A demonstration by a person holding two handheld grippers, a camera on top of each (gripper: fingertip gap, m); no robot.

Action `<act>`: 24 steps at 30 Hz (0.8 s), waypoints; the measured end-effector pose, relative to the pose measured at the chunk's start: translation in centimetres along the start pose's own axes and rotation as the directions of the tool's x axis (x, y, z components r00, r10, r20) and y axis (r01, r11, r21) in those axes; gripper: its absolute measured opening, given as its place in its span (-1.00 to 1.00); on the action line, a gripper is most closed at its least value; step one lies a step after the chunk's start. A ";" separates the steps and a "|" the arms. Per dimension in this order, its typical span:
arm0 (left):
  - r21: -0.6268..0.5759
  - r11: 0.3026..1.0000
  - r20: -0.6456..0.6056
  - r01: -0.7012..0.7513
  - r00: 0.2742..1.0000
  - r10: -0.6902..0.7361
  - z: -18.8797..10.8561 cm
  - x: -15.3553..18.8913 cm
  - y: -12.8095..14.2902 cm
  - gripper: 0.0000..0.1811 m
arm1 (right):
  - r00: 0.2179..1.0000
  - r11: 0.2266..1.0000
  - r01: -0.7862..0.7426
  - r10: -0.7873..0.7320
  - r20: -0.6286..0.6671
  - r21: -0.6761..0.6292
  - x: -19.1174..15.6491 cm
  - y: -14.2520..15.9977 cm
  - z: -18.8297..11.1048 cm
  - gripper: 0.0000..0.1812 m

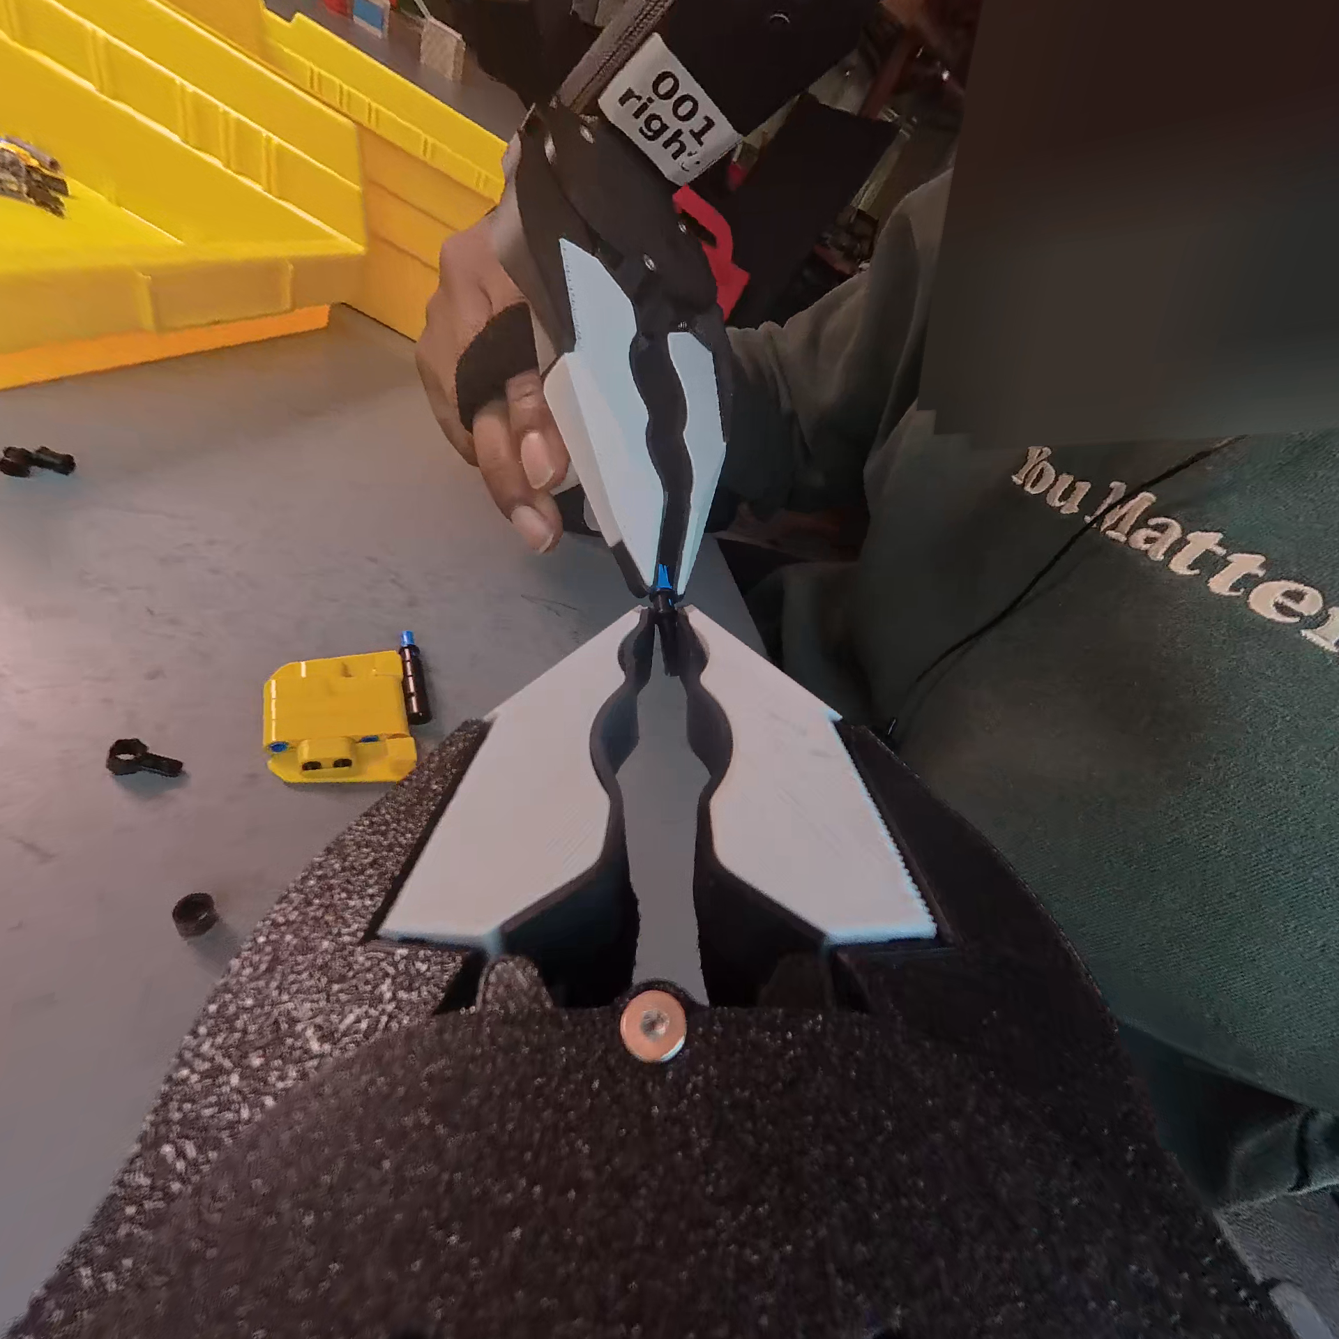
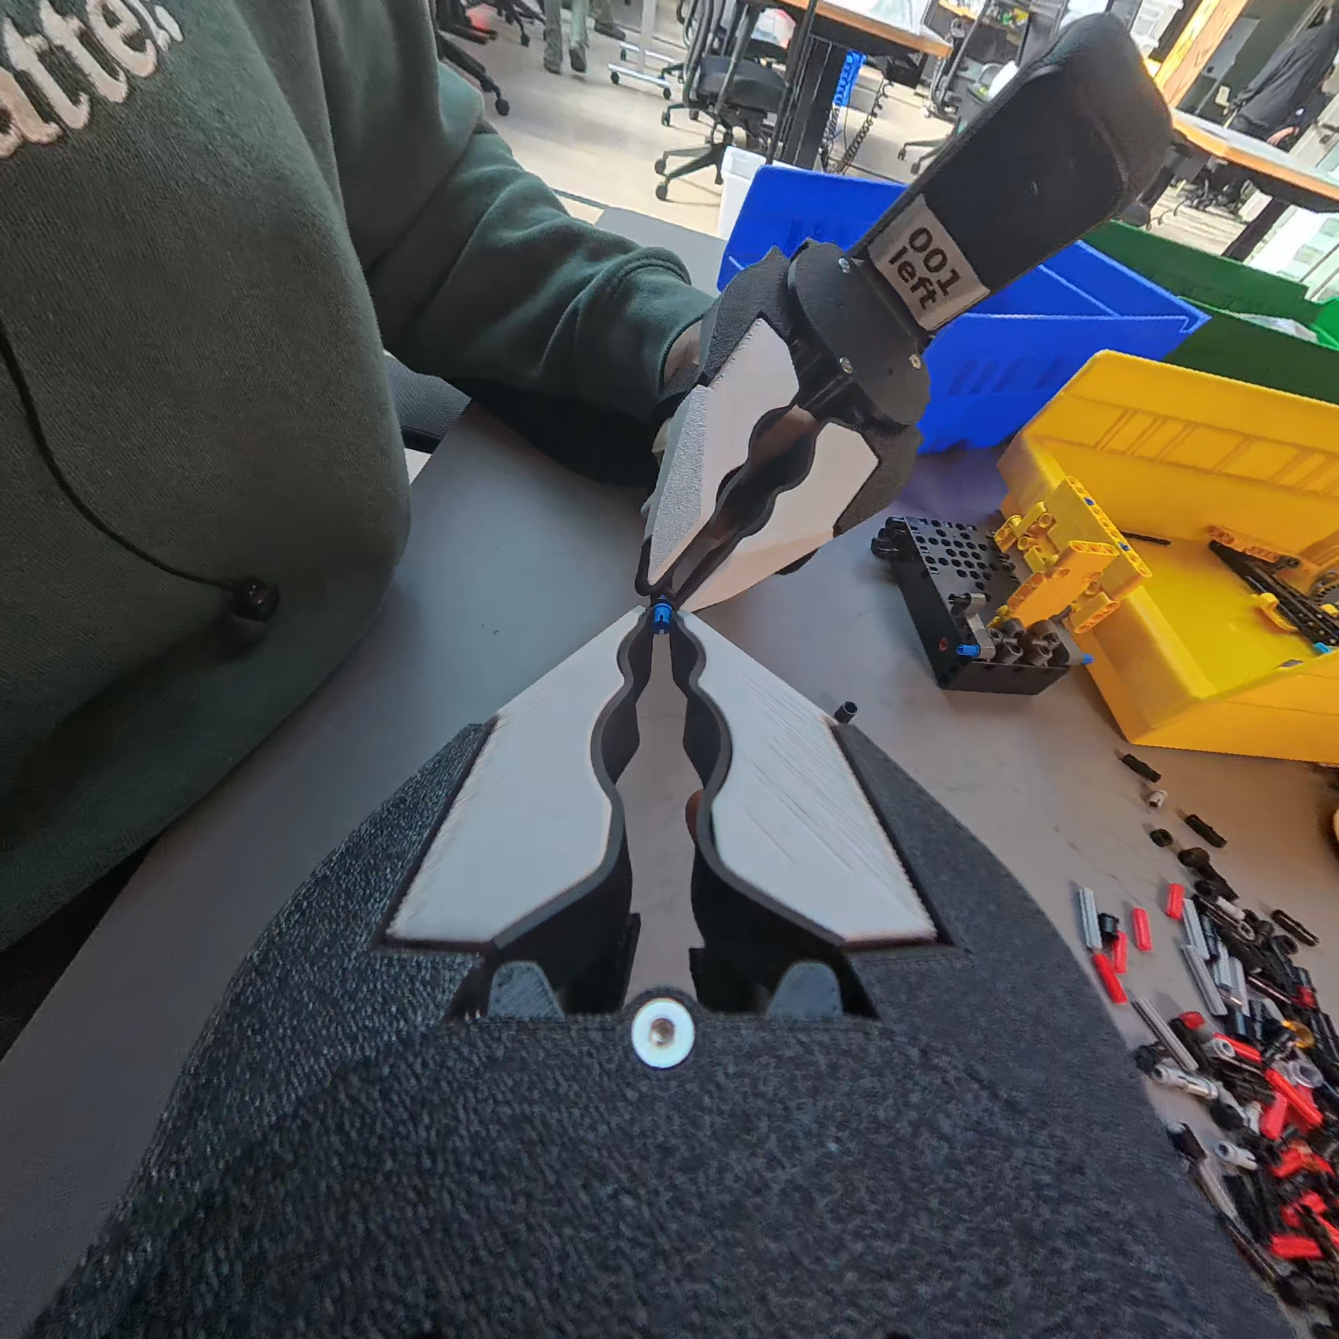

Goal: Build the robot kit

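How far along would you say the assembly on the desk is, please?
Done: a yellow block already carries a black connector with a blue pin, and a black-and-yellow assembly lies by the yellow bin. In hand: left tongs grip a black connector, right tongs a blue pin, tip to tip. Left: a pile of loose pieces.

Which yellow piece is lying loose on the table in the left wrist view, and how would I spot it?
Start at the big yellow bin at the far left of the grey table. Nearer the camera, left of the left gripper, lies a flat yellow block. It alone carries a black pin with a blue tip; the loose bits around it are all black.
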State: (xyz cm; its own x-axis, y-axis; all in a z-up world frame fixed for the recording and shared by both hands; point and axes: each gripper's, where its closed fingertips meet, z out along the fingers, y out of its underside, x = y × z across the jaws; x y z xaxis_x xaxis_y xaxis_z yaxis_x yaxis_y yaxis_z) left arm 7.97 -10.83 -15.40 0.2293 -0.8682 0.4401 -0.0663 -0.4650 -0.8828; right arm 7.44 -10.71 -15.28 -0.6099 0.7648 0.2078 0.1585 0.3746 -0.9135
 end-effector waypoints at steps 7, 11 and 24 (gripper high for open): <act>0.039 0.995 -0.039 0.094 0.995 -0.092 -0.2 0.0 -0.5 -0.96 | 0.998 0.997 -0.056 0.055 0.021 0.056 0.3 -0.3 0.0 -0.96; 0.053 0.994 -0.031 0.096 0.995 -0.094 -0.3 -0.1 -0.7 -0.96 | 0.996 0.993 -0.084 0.083 0.024 0.079 0.5 -0.4 -0.1 -0.96; 0.483 0.790 -0.092 0.378 0.919 -0.383 -3.9 -3.8 -5.8 -0.95 | 0.878 0.992 0.088 -0.032 -0.478 0.095 7.2 -2.3 -1.1 -0.74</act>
State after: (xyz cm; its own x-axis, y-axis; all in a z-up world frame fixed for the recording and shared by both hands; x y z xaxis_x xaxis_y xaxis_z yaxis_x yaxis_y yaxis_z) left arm 3.74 -5.53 -11.26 0.1470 -0.6354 0.7580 0.5037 -0.6114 -0.6102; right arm 3.50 -5.49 -11.34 -0.1695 0.9098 0.3789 0.0303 0.3891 -0.9207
